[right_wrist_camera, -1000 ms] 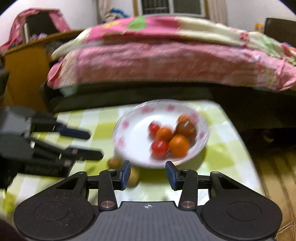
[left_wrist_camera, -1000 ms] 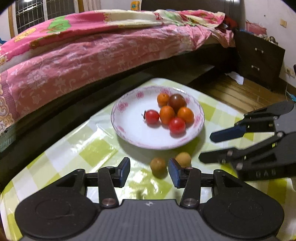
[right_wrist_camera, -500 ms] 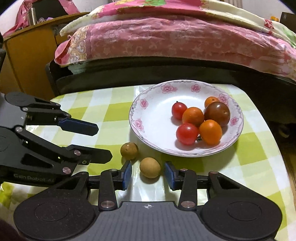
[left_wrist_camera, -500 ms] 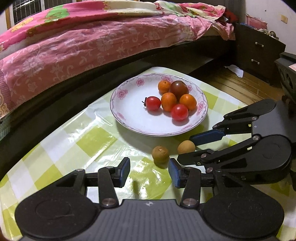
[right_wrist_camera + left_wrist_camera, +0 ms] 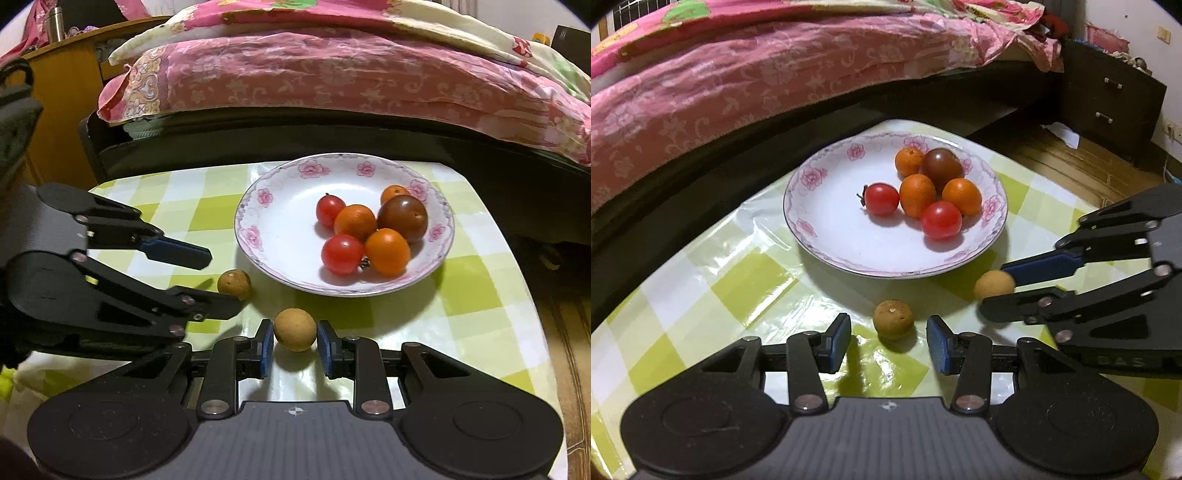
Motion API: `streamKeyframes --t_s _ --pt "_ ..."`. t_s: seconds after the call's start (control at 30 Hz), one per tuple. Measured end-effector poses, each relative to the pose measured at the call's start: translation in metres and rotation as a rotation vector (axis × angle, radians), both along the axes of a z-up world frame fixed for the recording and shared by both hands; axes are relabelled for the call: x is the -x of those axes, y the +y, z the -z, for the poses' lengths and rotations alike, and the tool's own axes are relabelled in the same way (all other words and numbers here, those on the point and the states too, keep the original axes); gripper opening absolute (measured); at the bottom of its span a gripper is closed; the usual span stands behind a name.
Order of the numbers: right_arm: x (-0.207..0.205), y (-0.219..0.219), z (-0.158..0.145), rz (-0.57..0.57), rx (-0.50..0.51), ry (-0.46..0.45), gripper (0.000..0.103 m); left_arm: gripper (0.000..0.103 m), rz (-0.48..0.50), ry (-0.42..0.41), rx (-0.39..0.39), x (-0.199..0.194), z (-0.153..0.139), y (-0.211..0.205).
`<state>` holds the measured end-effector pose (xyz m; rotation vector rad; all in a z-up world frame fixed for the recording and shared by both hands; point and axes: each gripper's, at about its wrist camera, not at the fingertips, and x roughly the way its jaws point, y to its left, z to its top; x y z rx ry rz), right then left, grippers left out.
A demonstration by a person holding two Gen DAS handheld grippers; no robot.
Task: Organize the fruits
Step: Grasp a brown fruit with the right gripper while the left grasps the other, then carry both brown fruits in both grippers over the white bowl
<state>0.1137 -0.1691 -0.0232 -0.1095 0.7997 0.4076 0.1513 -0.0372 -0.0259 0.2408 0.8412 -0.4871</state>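
In the left wrist view, the left gripper [image 5: 888, 341] is partly open with nothing in it. The darker brown fruit [image 5: 893, 319] sits on the table just in front of its tips, near the plate [image 5: 827, 236]. If one tip bumps it, it may roll away.

In the right wrist view, the right gripper [image 5: 294, 345] is squeezed on the pale brown fruit [image 5: 295, 329], near the plate's front edge. A hard squeeze could squash it or pop it out.
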Motion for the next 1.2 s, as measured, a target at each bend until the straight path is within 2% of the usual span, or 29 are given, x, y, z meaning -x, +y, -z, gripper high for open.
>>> streamKeyframes --t_s 0.13,0.37,0.83,1.2 --pt "0.000 -0.004 0.002 0.014 0.010 0.006 0.022 0.050 0.003 -0.010 -0.001 -0.001 0.003 -0.005" --pt "0.000 -0.007 0.003 0.024 0.018 0.010 0.022 0.032 0.019 -0.026 -0.011 0.004 0.002 -0.011" --pt "0.022 -0.004 0.005 -0.043 0.052 0.017 0.022 0.032 0.123 0.007 -0.043 0.048 -0.008 -0.008" --pt "0.032 -0.001 0.010 -0.059 0.095 -0.015 0.026 0.034 0.136 0.003 -0.051 0.062 -0.005 0.000"
